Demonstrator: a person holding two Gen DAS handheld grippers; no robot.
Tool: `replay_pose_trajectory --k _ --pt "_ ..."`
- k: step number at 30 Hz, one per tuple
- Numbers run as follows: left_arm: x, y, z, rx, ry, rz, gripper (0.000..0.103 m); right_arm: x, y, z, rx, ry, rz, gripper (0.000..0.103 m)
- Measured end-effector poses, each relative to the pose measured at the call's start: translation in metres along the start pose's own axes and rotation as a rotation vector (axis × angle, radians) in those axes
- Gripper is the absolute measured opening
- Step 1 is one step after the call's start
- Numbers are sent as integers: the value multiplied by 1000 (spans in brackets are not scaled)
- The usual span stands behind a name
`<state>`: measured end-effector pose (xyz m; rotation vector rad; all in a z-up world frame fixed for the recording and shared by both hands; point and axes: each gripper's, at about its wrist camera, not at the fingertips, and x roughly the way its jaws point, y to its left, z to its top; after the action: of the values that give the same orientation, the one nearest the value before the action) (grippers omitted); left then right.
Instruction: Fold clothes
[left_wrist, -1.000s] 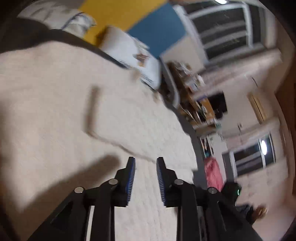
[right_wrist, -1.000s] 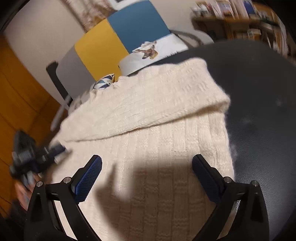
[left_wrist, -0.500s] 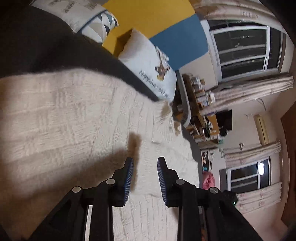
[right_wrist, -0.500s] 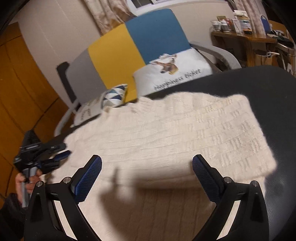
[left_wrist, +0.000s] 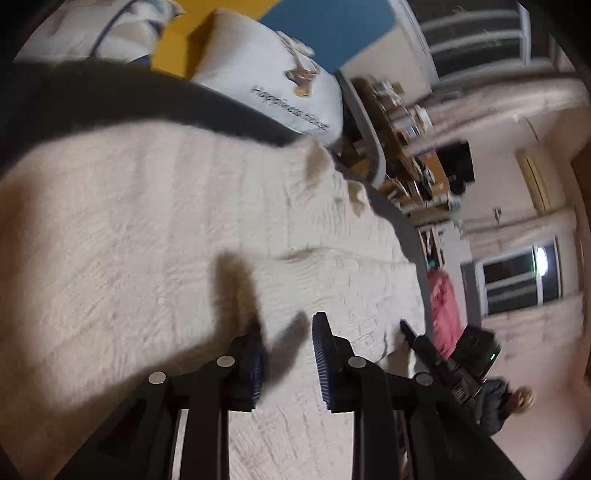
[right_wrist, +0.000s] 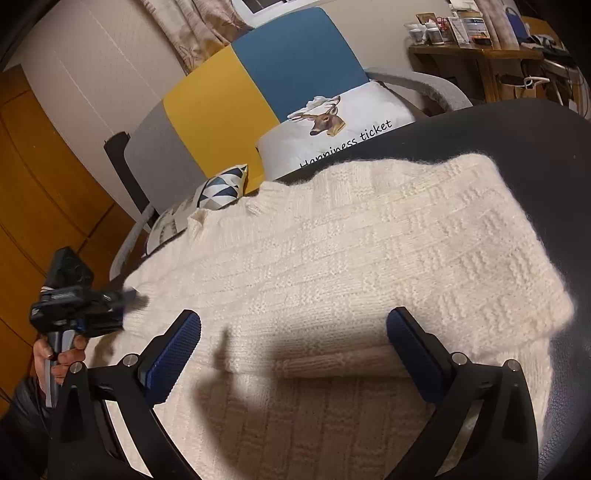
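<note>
left gripper narrowing, empty | right gripper wide, empty | over sweater

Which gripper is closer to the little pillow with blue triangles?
Left. The left gripper hovers at the sweater's left edge, just below the triangle pillow. The right gripper sits lower over the sweater's middle, with its jaws wide open, farther from the pillow.
</note>
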<state>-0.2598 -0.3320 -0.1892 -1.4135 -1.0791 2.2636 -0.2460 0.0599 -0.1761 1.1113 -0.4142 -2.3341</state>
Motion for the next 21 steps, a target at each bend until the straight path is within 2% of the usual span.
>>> replay_pose_trajectory --k 1,2,4,6,8,11,12,13,16,17,19,21 --pt "-3 -6 0 25 -17 13 3 0 0 0 -1 0 -2 103" --pt "-12 -14 -2 57 -62 -14 2 0 0 0 -1 1 -3 103" --pt "-39 -34 -10 132 -197 -129 2 -1 1 0 -5 2 -7 103" --pt "-52 -41 -18 161 -262 -152 2 -1 1 -1 -7 3 -9 103" --pt "-43 -31 -26 148 -250 -60 2 -1 1 -1 -6 3 -8 103" --pt "-18 -7 -35 111 -172 94 3 -1 2 -1 -6 4 -10 103" --pt "-14 -1 -37 95 -170 98 4 -1 2 -1 -8 6 -12 103" --pt "-16 3 -35 59 -178 63 4 -1 2 -1 -10 7 -15 103" --pt "-22 6 -27 -28 -183 -38 20 -1 4 0 -17 12 -27 103" --pt "-22 6 -24 -39 -183 -50 20 -1 6 0 -19 14 -34 103" --pt "-18 4 -18 -21 -169 -24 20 -2 12 3 -48 32 -61 103" --pt "-13 1 -14 1 -157 7 16 -3 29 9 -135 42 -92 103"
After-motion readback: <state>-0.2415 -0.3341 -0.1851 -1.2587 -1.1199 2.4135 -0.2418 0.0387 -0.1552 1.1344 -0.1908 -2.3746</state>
